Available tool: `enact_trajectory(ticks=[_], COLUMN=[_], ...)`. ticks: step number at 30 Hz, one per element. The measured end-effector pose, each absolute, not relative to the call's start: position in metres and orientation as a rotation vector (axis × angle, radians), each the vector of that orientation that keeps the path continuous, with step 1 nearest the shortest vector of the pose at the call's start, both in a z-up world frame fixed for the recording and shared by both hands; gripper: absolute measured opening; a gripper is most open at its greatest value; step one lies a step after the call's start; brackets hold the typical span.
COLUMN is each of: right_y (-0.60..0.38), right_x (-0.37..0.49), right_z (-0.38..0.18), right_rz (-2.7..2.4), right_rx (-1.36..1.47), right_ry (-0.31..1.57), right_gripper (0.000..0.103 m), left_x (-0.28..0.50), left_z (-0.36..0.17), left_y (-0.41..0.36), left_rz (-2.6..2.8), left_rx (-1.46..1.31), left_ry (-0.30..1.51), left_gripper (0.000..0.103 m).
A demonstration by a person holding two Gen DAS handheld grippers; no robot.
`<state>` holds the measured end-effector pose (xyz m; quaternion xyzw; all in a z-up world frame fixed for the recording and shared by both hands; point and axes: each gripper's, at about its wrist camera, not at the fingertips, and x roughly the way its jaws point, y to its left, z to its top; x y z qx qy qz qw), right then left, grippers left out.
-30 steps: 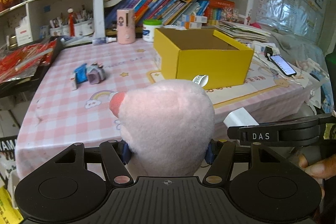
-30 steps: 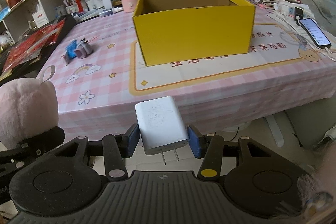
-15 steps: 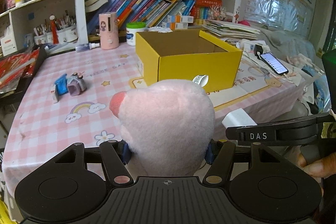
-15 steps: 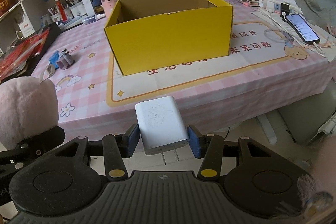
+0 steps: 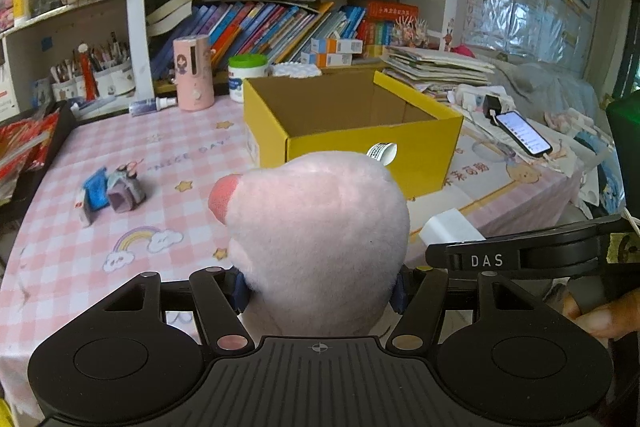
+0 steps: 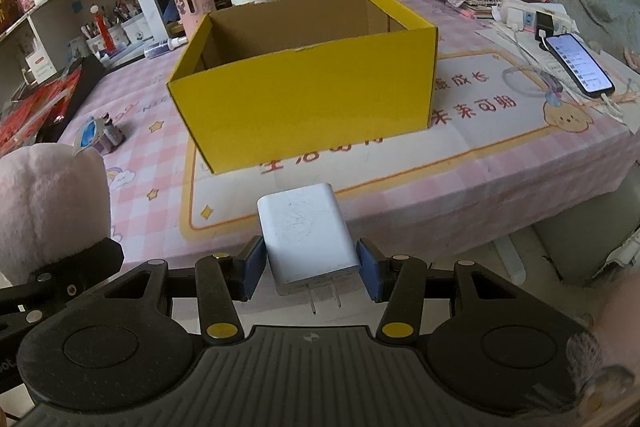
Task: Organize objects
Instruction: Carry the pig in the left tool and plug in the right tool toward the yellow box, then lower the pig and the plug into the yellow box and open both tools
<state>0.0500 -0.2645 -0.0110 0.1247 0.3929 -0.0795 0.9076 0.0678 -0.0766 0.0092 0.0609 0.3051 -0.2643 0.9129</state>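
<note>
Your plush [image 5: 320, 239] hides the left gripper [image 5: 320, 291] pads clamped on it and part of the yellow box [image 5: 352, 131] on the table [image 5: 168, 163]. Tablecloth reads "NICE DAY"; "DAS" shows on the right gripper [image 6: 311, 267], which pinches the white charger [image 6: 306, 231], prongs toward you.

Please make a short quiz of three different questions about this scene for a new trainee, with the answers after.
1. True or false: the open yellow cardboard box already contains the soft pink plush toy.
2. What do the right tongs hold?
A. a phone
B. a white plastic wall charger
C. a blue toy
3. Fill in: the lit black smartphone lies on the ____ side of the box in the right wrist view.

Key: 1 false, the left tongs hold it in front of the table; 2 B; 3 right.
</note>
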Motion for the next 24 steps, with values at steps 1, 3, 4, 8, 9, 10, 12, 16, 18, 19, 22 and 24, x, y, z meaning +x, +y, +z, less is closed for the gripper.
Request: enact_trajectory(ticks=[1,3,4,8,9,10,12,16,18,19,22,24], right_y=[-0.267,-0.272,-0.275,-0.286,-0.29,-0.294,-0.302,-0.319,-0.328,-0.332,-0.344,-0.352], right_x=[0.053,0.058,0.061,0.074,0.078,0.082,0.092,0.11,0.12,0.125,0.142,0.153], right_z=[-0.01,-0.008,-0.007,0.001,0.004,0.007,0.014,0.026,0.032,0.034,0.039,0.041], right_rz=[-0.164,-0.164,-0.164,-0.166,-0.166,-0.165,-0.162,-0.154,-0.146,-0.141,-0.127,-0.117], right_rx=[0.257,0.255,0.254,0.254,0.251,0.248,0.237,0.215,0.204,0.199,0.186,0.184], right_ry=[0.807,0.799,0.793,0.755,0.741,0.728,0.701,0.653,0.632,0.623,0.604,0.598], right_gripper=[0.047,0.047,0.047,0.047,0.047,0.047,0.047,0.047,0.047,0.047,0.047,0.047], left_x=[0.07,0.075,0.078,0.092,0.096,0.1,0.108,0.125,0.133,0.138,0.15,0.157], left_z=[0.01,0.012,0.013,0.019,0.021,0.023,0.027,0.037,0.041,0.044,0.049,0.05], left_y=[-0.079,-0.085,-0.087,-0.099,-0.103,-0.106,-0.114,-0.127,-0.134,-0.138,-0.151,-0.158], left_rz=[-0.546,-0.551,-0.552,-0.559,-0.559,-0.558,-0.554,-0.545,-0.539,-0.536,-0.523,-0.515], left_rx=[0.126,0.127,0.126,0.122,0.122,0.121,0.118,0.102,0.092,0.085,0.08,0.081], left_ry=[0.624,0.614,0.606,0.568,0.555,0.543,0.519,0.475,0.456,0.447,0.427,0.421], left_gripper=[0.062,0.062,0.062,0.062,0.062,0.062,0.062,0.062,0.062,0.062,0.062,0.062])
